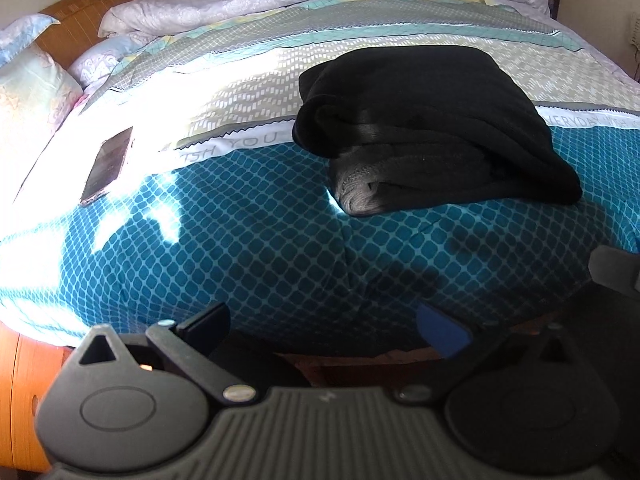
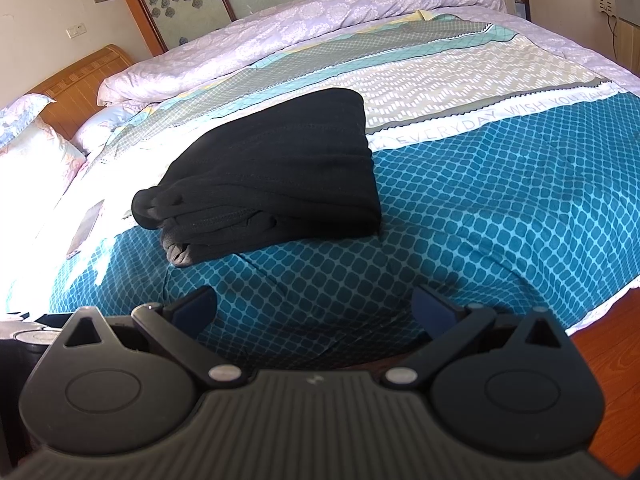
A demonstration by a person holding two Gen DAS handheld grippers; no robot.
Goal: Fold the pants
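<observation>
Sunlit bed (image 2: 500,208) lies ahead. Both my left gripper (image 1: 324,320) and right gripper (image 2: 316,304) hang spread and empty, short of the black folded fabric pants (image 2: 280,184). Judging it finished, I'd only square edges gently.

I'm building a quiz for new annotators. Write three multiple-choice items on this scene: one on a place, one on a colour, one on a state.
1. Where do the pants lie?
A. on the bedspread
B. on the floor
C. on a pillow

2. What colour are they?
A. red
B. black
C. white

3. How are the jaws of both grippers?
A. shut on the pants
B. shut on nothing
C. open

Key: A, they rest mid-bed; B, the cloth is black; C, the left gripper and the right gripper each show a wide gap and hold nothing.
</observation>
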